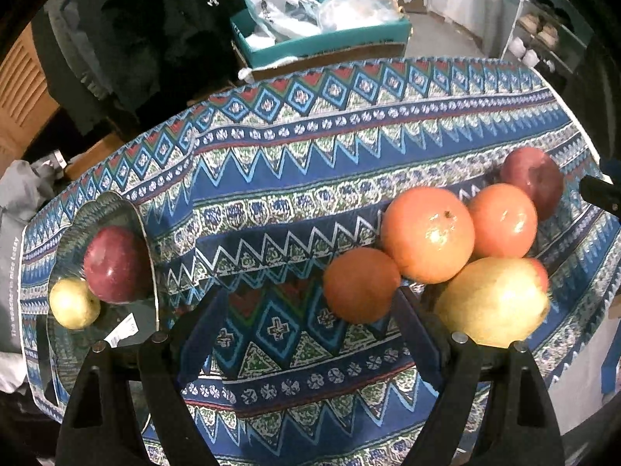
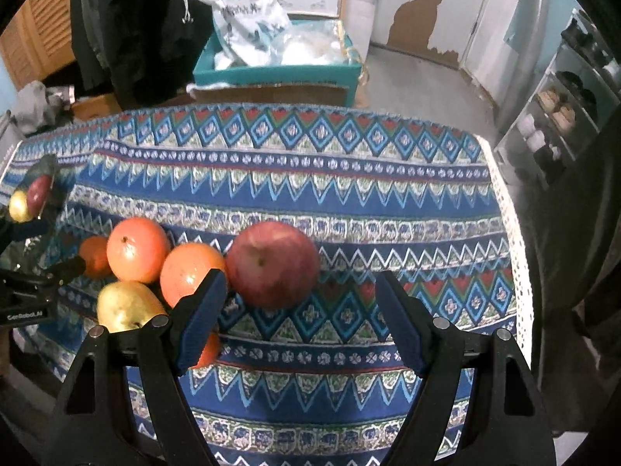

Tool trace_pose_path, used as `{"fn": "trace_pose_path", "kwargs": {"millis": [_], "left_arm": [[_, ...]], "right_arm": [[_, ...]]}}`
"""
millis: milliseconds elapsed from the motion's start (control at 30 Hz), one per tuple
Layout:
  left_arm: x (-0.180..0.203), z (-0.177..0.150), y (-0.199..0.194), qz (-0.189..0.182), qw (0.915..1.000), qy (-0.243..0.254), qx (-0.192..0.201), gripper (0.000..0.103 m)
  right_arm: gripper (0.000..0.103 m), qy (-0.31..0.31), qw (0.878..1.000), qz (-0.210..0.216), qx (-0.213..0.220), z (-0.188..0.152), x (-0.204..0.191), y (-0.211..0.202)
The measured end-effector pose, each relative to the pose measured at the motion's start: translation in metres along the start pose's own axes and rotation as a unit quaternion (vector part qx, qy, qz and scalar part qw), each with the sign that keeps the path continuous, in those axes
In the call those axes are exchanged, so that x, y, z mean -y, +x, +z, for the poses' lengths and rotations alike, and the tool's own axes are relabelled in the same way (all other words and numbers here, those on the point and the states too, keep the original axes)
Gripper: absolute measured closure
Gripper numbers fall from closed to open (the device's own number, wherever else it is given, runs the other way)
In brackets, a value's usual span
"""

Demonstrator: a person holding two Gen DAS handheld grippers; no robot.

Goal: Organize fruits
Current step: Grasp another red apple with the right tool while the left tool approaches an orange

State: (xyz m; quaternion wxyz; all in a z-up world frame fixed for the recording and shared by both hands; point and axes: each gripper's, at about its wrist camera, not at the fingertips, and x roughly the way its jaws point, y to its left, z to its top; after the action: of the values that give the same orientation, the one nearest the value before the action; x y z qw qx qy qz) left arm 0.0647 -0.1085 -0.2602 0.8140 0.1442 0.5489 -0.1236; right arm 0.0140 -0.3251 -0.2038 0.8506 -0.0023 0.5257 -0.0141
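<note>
A table under a blue patterned tablecloth (image 2: pixel 295 190) carries everything. Taking the red apple (image 2: pixel 273 264) as landmark in the right wrist view: two large oranges (image 2: pixel 138 249) (image 2: pixel 190 272) lie touching each other just to its left, a smaller orange (image 2: pixel 94 255) sits beyond them, and a yellow pear (image 2: pixel 126 306) lies in front of the oranges. Far left of the apple, a glass plate (image 2: pixel 46 171) holds a dark red apple (image 2: pixel 39 193) and a small yellow fruit (image 2: pixel 18 206).

The right gripper (image 2: pixel 300 310) is spread wide and empty, with the landmark apple just beyond the gap and nearer its left pad; that pad covers part of another orange piece low down. The left gripper (image 1: pixel 306 326) is likewise spread, holding nothing, with the smaller orange (image 1: pixel 361 285) against its right finger's tip.

The left wrist view shows the plate (image 1: pixel 149 256) close up, with a barcode sticker (image 1: pixel 124 334) seen through the glass, and a grey item (image 1: pixel 13 291) at the table's left edge bearing pale writing, partly readable as "nice today". Only the right wrist view shows the other gripper's body at left, marked "GenRobot.AI" (image 2: pixel 24 315).

Behind the table stand a teal box (image 2: pixel 271 73) filled with plastic bags, dark hanging clothes (image 2: pixel 132 19) and a shoe rack (image 2: pixel 559 116).
</note>
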Motion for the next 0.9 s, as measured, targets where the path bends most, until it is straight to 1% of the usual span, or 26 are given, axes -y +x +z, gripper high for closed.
{"fn": "trace_pose_path", "kwargs": {"millis": [133,267,400,533,900], "left_arm": [[-0.002,0.001,0.006,-0.022,0.9997,-0.012,-0.002,0.015],[0.000,0.000,0.009,-0.032,0.9994,-0.015,-0.006,0.015],[0.004,-0.001,0.012,-0.038,0.9992,-0.008,-0.009,0.015],[0.005,-0.001,0.013,-0.041,0.9990,-0.010,-0.014,0.016],[-0.001,-0.005,0.013,-0.057,0.9981,-0.014,-0.015,0.016]], "right_arm": [[0.024,-0.004,1.000,0.002,-0.017,-0.003,-0.001,0.010],[0.024,-0.015,0.999,0.007,-0.032,-0.006,-0.002,0.018],[0.024,-0.027,0.998,0.012,-0.051,-0.010,-0.005,0.029],[0.024,-0.042,0.997,0.008,-0.067,-0.011,-0.008,0.041],[0.024,-0.080,0.993,0.028,-0.081,-0.005,-0.014,0.077]]}}
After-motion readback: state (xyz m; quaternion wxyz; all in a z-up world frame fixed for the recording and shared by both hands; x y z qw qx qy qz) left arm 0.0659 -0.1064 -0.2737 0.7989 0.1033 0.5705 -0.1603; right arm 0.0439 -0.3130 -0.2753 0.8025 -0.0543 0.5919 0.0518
